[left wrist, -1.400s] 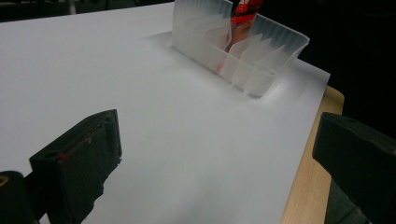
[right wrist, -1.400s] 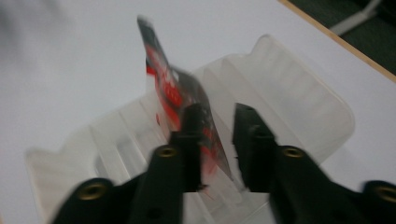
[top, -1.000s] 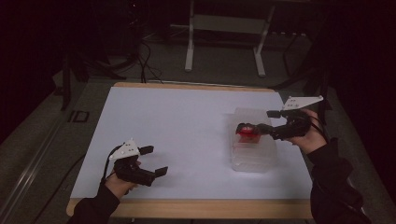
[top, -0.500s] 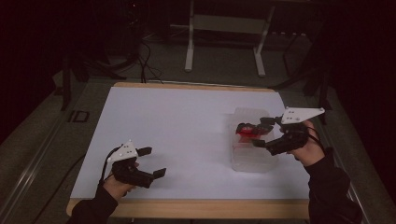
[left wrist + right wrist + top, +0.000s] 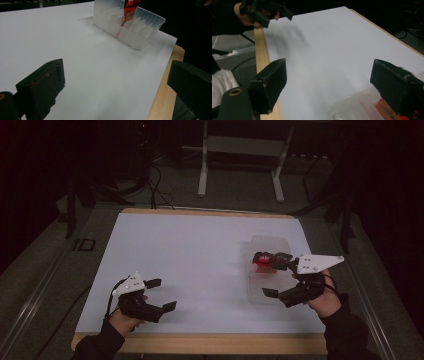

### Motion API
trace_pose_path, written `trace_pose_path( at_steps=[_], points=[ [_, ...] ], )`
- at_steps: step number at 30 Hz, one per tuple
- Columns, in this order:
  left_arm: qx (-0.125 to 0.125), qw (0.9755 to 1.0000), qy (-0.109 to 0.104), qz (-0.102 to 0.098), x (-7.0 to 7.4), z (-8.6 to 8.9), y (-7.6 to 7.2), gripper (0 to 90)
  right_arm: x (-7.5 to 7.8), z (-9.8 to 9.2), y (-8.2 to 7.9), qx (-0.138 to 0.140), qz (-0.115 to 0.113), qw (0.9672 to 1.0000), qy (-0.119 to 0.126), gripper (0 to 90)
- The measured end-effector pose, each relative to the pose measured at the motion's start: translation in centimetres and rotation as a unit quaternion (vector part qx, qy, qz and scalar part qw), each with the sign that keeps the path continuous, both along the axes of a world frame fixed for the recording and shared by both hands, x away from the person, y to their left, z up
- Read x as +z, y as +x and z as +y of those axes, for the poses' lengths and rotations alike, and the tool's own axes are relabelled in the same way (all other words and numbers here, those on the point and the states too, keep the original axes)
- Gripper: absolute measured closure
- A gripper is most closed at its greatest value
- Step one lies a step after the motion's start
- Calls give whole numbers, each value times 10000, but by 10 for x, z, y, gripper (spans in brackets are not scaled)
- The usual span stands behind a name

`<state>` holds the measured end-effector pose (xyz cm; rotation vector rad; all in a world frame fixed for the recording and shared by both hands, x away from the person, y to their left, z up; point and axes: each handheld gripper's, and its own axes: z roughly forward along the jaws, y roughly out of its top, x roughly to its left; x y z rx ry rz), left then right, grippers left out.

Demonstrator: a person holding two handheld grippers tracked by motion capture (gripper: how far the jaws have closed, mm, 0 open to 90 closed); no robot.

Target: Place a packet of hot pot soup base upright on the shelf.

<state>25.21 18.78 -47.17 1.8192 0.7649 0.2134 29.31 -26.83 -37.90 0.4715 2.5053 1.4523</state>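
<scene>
red item seemingly lies in clear container.

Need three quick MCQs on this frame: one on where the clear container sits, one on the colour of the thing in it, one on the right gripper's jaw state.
1. Where on the table does the clear container sit?
A. at its right side, by the right gripper
B. at its left side, by the left gripper
C. on the floor beyond the table

2. What colour is the object in the container?
A. blue
B. red
C. yellow

3. How do the jaws of the right gripper stand?
A. shut on the container's wall
B. shut on nothing
C. wide open, with nothing between them

Answers: 1 A, the high view puts it at the right gripper. 2 B, the object shows red in the high view and the left gripper view. 3 C, the right gripper view shows both jaws far apart over the paper.
</scene>
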Motion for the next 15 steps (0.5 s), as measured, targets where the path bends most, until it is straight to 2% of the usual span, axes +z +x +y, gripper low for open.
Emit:
trace_pose_path(
  at_steps=[3,8,10,15],
  points=[
    [-14,10000,0,-4,-1,1,-1,14,-6,4,-8,-16,-34,10000,-23,137],
    [-24,10000,28,30,-3,1,-3,14,-17,7,-18,-388,-82,9992,34,137],
    [-21,10000,20,2,-2,1,-2,14,-21,9,-22,-450,-32,9990,27,139],
    [-4,10000,51,-51,0,2,-5,14,-26,15,-30,-668,59,9976,-148,139]
  ],
)
